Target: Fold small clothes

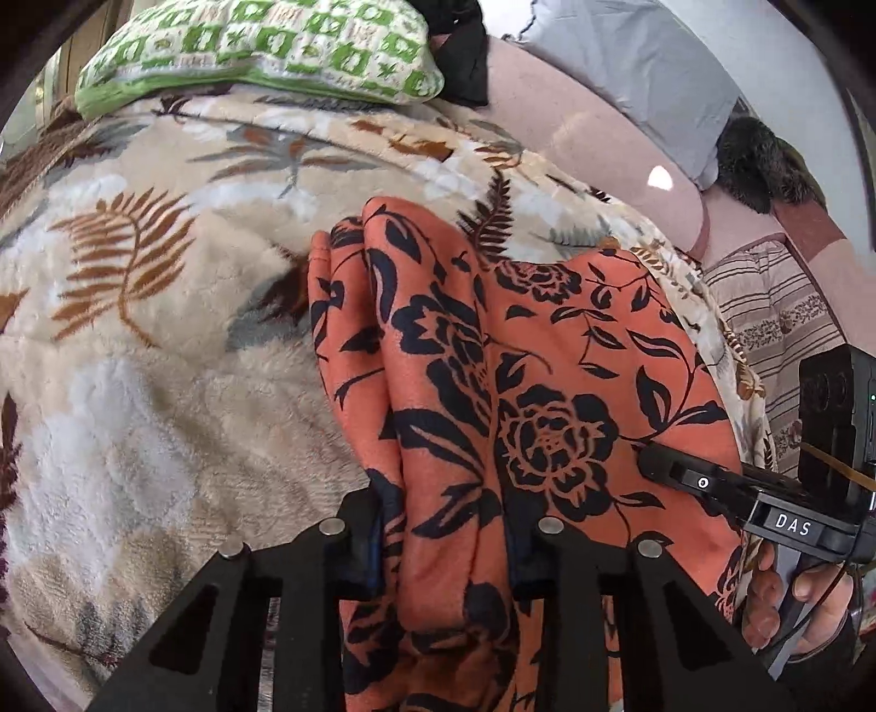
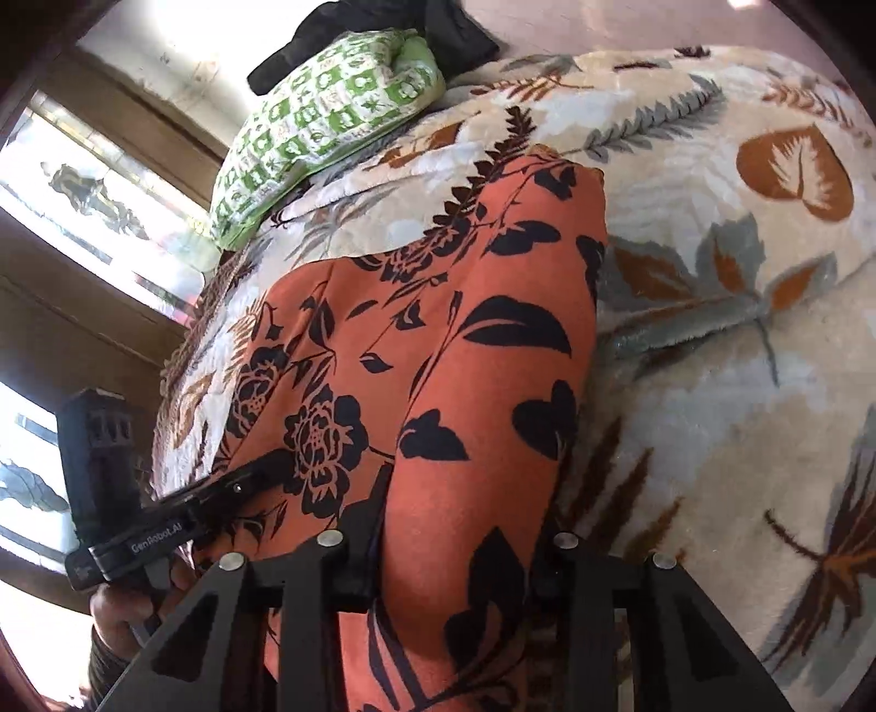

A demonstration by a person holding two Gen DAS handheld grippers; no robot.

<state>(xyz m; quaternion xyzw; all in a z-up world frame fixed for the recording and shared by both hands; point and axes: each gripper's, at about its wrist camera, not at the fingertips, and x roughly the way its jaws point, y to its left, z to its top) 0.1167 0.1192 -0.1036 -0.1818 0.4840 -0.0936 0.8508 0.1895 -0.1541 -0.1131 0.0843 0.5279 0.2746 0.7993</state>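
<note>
1. Now the left gripper [image 1: 446, 542] is pinching a bunched ridge of the orange cloth garment with black rose print [image 1: 547, 356], its pads pressing the fabric.
2. Meanwhile the right gripper [image 2: 457, 564] is clamping the same garment's near edge, which is lying on the cream plush blanket with brown leaves [image 1: 164, 328].
3. Risk, I'd say: the thin fabric is bunching, so it could slip out or fold crooked.
4. Further off, a green-and-white patterned pillow [image 1: 263, 49] is sitting well clear; nothing is blocking the fold.

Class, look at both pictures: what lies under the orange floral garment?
The orange floral garment rests on a plush leaf-patterned blanket. What lies beneath the covered part is hidden.
</note>
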